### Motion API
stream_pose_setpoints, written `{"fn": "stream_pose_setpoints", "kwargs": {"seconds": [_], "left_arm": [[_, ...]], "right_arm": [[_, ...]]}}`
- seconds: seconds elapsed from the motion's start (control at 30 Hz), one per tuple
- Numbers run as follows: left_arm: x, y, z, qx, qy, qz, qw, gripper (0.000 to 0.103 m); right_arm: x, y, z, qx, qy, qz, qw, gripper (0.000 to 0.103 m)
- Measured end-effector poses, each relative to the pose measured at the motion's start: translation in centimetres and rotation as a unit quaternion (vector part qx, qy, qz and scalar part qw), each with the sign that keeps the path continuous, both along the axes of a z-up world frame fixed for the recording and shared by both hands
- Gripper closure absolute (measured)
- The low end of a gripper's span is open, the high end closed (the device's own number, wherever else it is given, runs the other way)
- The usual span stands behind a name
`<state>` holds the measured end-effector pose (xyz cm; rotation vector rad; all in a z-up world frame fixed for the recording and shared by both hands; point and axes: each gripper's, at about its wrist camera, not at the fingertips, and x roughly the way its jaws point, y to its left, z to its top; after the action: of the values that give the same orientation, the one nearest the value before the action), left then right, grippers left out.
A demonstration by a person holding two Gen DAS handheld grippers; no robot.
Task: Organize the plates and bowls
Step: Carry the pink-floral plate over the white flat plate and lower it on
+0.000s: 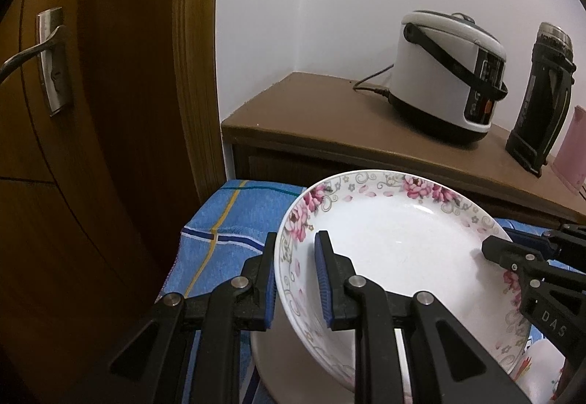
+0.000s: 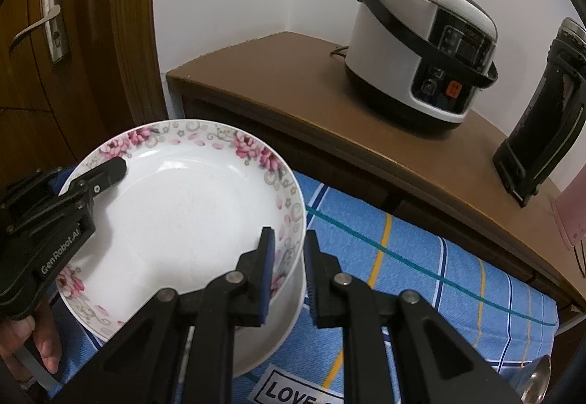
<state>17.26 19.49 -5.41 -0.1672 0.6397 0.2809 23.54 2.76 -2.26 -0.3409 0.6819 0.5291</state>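
I have both grippers closed tight on one flowered plate. My left gripper pinches the plate's left rim, with one blue pad under the rim and the other pad on the white inside. My right gripper pinches the opposite rim the same way, one pad inside and one outside. In the left wrist view I see the right gripper at the far right edge of the plate, and in the right wrist view I see the left gripper at the far left edge. The plate is white with pink flowers and grey curls around its rim. It sits tilted a little, right over a plain white bowl that stands below it; I cannot tell if the two touch. The bowl stands on a blue striped cloth that covers the worktop. A label with the word LOVE lies on the cloth near me, and a metal spoon shows at the lower right. Behind the cloth is a brown cabinet. A white rice cooker stands on it, next to a tall black appliance. A brown door with a metal handle is on the left. A hand holds the left gripper.
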Motion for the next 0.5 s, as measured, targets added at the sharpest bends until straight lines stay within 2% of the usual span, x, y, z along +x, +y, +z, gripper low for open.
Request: {"fn": "stream_pose_setpoints", "kwargs": {"seconds": [0.5], "left_arm": [[0.49,0.07,-0.89,-0.002,0.031,-0.008,0.9995,0.081]], "right_arm": [[0.80,0.73,-0.65,-0.017,0.012,-0.003,1.000,0.087]]}}
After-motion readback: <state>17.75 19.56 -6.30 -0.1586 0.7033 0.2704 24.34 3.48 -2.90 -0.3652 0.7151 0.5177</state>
